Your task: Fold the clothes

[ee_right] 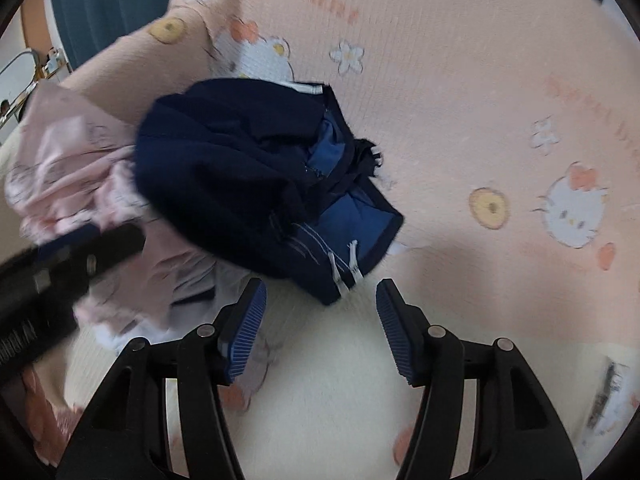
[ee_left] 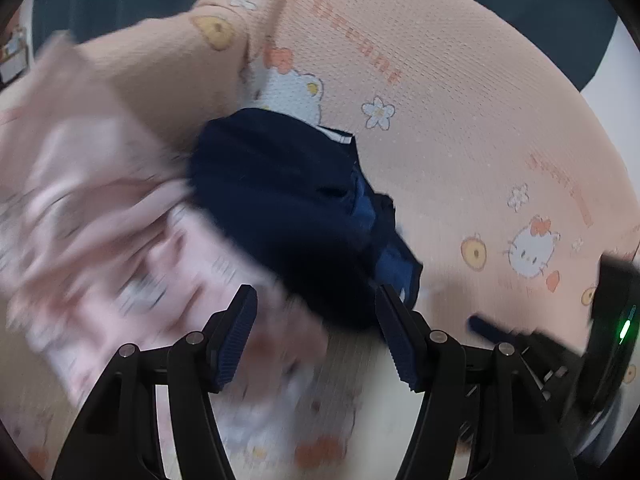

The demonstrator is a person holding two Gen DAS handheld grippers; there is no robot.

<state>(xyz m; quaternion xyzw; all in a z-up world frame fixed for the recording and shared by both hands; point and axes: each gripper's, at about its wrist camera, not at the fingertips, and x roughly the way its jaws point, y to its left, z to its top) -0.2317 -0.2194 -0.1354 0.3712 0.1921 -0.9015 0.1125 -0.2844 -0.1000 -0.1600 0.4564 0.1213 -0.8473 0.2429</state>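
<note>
Left gripper (ee_left: 316,332), right gripper (ee_right: 320,328): black plastic linkage arms, silver pivot screws, ribbed blue pads; green light glowed at 3 o'clock.

Navy garment (ee_right: 240,168); pale pink garment (ee_right: 68,168); peach cat-print sheet (ee_right: 460,80).

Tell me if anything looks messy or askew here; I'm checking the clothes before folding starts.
Yes. The navy garment lies crumpled in a heap on the pink cartoon-cat sheet, its blue lining and white drawstrings exposed. It overlaps a rumpled pale pink garment beside it. Neither is laid flat. Both grippers are open and empty.
</note>
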